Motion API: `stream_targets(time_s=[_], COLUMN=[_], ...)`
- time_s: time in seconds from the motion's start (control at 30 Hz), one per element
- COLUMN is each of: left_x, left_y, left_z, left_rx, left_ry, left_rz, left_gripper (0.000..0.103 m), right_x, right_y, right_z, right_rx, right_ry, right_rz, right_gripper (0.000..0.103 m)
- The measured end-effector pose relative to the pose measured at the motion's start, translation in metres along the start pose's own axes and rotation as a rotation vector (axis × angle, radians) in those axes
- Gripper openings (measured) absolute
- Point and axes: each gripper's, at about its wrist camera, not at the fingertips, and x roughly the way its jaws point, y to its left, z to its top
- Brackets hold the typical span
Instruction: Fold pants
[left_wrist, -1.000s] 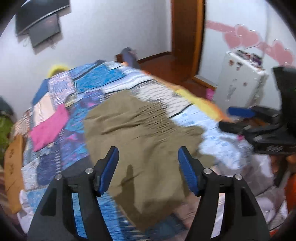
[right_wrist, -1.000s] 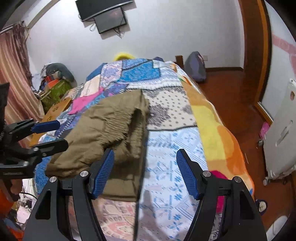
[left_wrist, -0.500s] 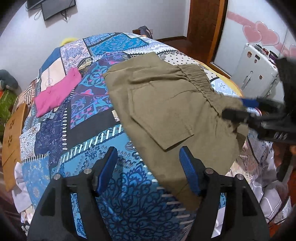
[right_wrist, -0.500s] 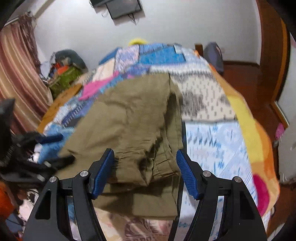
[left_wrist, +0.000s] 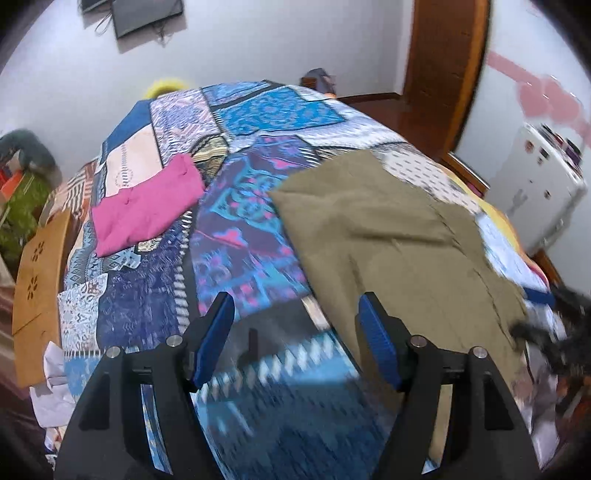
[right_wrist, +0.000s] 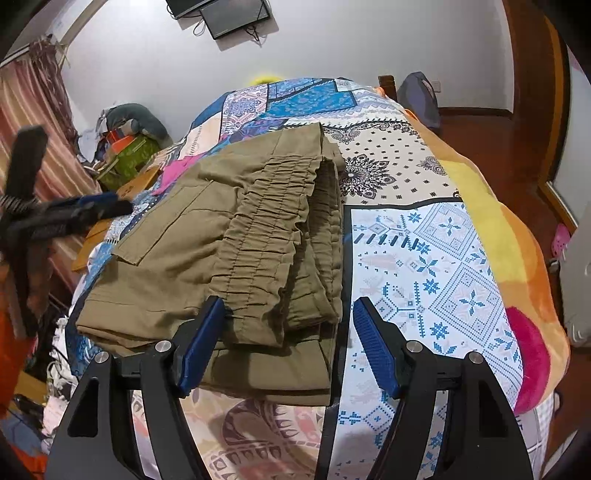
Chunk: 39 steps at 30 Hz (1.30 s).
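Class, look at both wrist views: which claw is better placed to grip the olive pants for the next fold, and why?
Probably the right claw: the olive-green fabric pants lie at its open jaws. The left claw frames only the patchwork bedspread.

— How many garments do I have on the bed?
— Two: one olive-khaki cotton pair of pants (right_wrist: 236, 236) and one folded pink cloth (left_wrist: 146, 210).
— And my claws?
— Two black claws with blue pads, left (left_wrist: 295, 339) and right (right_wrist: 286, 341).

The left gripper (left_wrist: 295, 341) has swung off the pants (left_wrist: 399, 251) toward bare quilt (left_wrist: 240, 240); the right gripper (right_wrist: 286, 345) has dropped closer over their waistband.
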Motion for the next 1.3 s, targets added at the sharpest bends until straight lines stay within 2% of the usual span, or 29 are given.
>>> stream_targets(time_s=[0.1, 0.17, 0.27, 0.5, 0.57, 0.73, 0.83, 0.97, 1.13, 1.3], left_x=[0.024, 0.039, 0.069, 0.115, 0.119, 0.126, 0.123, 0.110, 0.084, 0.046], left_y=[0.008, 0.011, 0.017, 0.022, 0.023, 0.018, 0.020, 0.030, 0.052, 0.074], left_z=[0.020, 0.029, 0.043, 0.058, 0.063, 0.072, 0.075, 0.065, 0.027, -0.018], left_rx=[-0.005, -0.018, -0.047, -0.109, -0.126, -0.115, -0.113, -0.064, -0.060, -0.136], left_ry=[0.017, 0.039, 0.087, 0.148, 0.126, 0.104, 0.099, 0.074, 0.070, 0.075], left_rz=[0.016, 0.001, -0.047, -0.164, -0.173, -0.133, -0.094, -0.042, 0.017, 0.064], left_gripper=[0.070, 0.068, 0.060, 0.058, 0.057, 0.022, 0.009, 0.007, 0.007, 0.006], right_x=[0.002, 0.002, 0.004, 0.006, 0.007, 0.010, 0.012, 0.014, 0.006, -0.004], right_y=[-0.003, -0.006, -0.008, -0.010, -0.010, -0.011, -0.014, -0.020, -0.025, -0.013], right_z=[-0.001, -0.001, -0.001, 0.002, 0.004, 0.008, 0.011, 0.017, 0.033, 0.034], right_rx=[0.006, 0.018, 0.021, 0.005, -0.002, -0.018, -0.025, -0.045, -0.004, -0.006], right_ry=[0.000, 0.003, 0.003, 0.010, 0.012, 0.012, 0.011, 0.009, -0.004, -0.020], right_rz=[0.008, 0.022, 0.034, 0.043, 0.043, 0.038, 0.027, -0.012, -0.065, -0.053], right_gripper=[0.068, 0.068, 0.068, 0.070, 0.070, 0.071, 0.071, 0.071, 0.071, 0.071])
